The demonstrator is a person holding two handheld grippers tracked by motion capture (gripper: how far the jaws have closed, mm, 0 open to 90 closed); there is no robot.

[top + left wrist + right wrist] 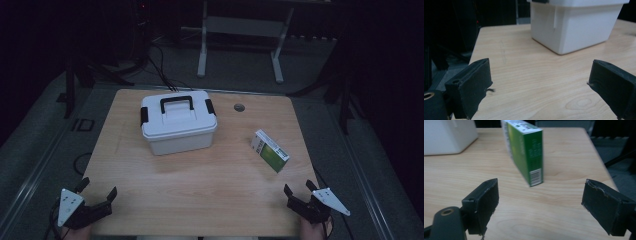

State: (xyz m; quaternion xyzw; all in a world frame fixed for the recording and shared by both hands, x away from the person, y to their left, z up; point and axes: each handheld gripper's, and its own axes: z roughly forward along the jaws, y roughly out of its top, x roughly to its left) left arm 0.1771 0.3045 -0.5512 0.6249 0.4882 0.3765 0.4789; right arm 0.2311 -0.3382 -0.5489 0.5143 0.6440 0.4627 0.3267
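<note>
both jaws spread, nothing between them. left hand-held gripper (pixel 98 200) rests at the near left corner of the worktop (pixel 200 180), right hand-held gripper (pixel 299 196) at the near right, facing the green carton (pixel 270 150) standing near it, right of the white lidded box (pixel 178 121). likely first reach: approach the carton squarely across its narrow faces. carton print blurred; box latches dim.

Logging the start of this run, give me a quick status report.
Left claw and right claw open, empty, at near table edge. Green-and-white cardboard box stands ahead of right claw; white plastic latched bin shut. Nothing between.
</note>
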